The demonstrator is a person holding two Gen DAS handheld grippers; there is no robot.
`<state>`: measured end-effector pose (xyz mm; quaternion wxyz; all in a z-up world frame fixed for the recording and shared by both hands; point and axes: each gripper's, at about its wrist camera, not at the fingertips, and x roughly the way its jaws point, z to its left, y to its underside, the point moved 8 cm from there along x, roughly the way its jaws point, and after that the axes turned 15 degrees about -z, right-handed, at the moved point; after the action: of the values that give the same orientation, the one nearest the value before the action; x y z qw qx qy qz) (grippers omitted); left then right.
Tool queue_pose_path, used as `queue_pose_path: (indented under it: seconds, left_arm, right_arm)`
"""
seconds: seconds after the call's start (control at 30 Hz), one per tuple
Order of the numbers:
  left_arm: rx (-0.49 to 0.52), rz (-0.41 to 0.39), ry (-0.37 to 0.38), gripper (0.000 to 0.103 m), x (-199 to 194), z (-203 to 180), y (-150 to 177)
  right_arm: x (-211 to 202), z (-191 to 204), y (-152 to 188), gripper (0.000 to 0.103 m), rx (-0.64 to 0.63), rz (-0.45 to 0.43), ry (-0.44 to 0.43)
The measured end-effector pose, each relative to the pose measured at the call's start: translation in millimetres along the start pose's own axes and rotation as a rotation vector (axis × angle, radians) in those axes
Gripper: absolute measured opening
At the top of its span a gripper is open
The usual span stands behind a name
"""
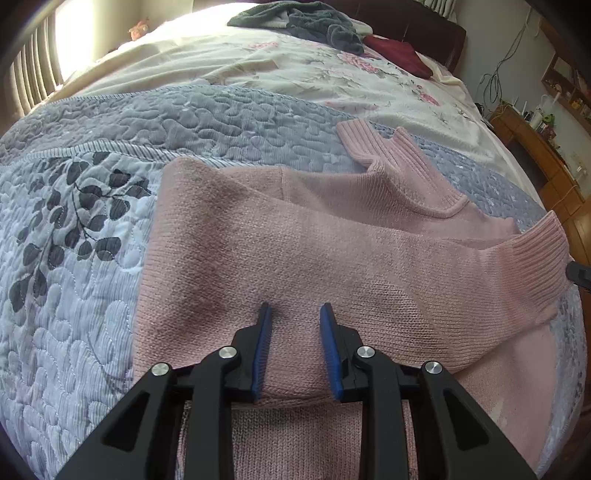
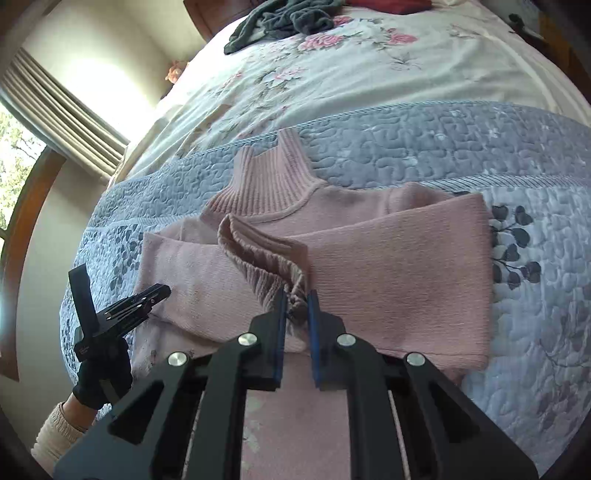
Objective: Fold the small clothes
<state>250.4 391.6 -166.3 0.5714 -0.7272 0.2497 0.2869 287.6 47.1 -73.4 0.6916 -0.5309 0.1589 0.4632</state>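
While a pink sweater (image 1: 332,251) lies spread on the quilted blue-grey bedspread (image 1: 74,258) of a bed, both sleeves are seen folded in across its body and its ribbed high collar (image 2: 273,184) is turned toward the head of the bed. The ribbed cuff (image 2: 266,269) of one sleeve is pinched between the blue-padded fingers of the right gripper (image 2: 296,299), which are closed tight on the bunched knit. The left gripper (image 1: 295,314) is held low over the body of the sweater near its lower part, its fingers parted and nothing caught between them; whether the tips touch the knit cannot be told. In the right wrist view the left gripper (image 2: 140,299) is seen at the sweater's side, carried by a hand (image 2: 101,373) in a black glove with a cream sleeve (image 2: 55,432) below it. Farther up the bed, a floral sheet (image 1: 295,74), a heap of grey clothes (image 1: 306,18) and a dark red garment (image 1: 399,53) are visible.
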Motion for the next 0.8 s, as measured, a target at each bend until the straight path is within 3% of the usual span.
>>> queue_pose_path:
  seconds: [0.17, 0.2, 0.3, 0.4, 0.5, 0.6, 0.8]
  left_arm:
    - [0.015, 0.001, -0.004, 0.027, 1.4, -0.6, 0.1]
    - [0.022, 0.001, -0.007, 0.027, 1.9, -1.1, 0.1]
    - [0.036, 0.006, -0.017, 0.027, 2.0, -3.1, -0.4]
    - [0.025, -0.006, -0.025, 0.027, -7.0, -9.1, -10.0]
    - [0.000, -0.039, 0.032, 0.031, -17.0, -29.0, -22.5]
    - [0.042, -0.010, 0.063, 0.033, -10.0, -53.5, -20.2]
    - [0.110, 0.050, 0.037, 0.033, 9.4, -51.9, 5.9]
  right_arm:
    - [-5.4, -53.6, 20.0, 0.007, 0.053, 0.045, 0.073]
    - [-3.9, -61.8, 27.0, 0.002, 0.055, 0.065, 0.089]
    - [-5.7, -75.0, 39.7, 0.004, 0.035, 0.091, 0.122]
    - [-12.3, -65.6, 31.2, 0.006, 0.025, 0.053, 0.084]
    - [-2.9, -46.3, 22.7, 0.013, -0.002, 0.056, 0.051]
    - [16.0, -30.0, 25.0, 0.014, -0.023, 0.089, 0.027]
    - [36.3, -42.0, 47.3, 0.013, -0.074, 0.147, 0.089]
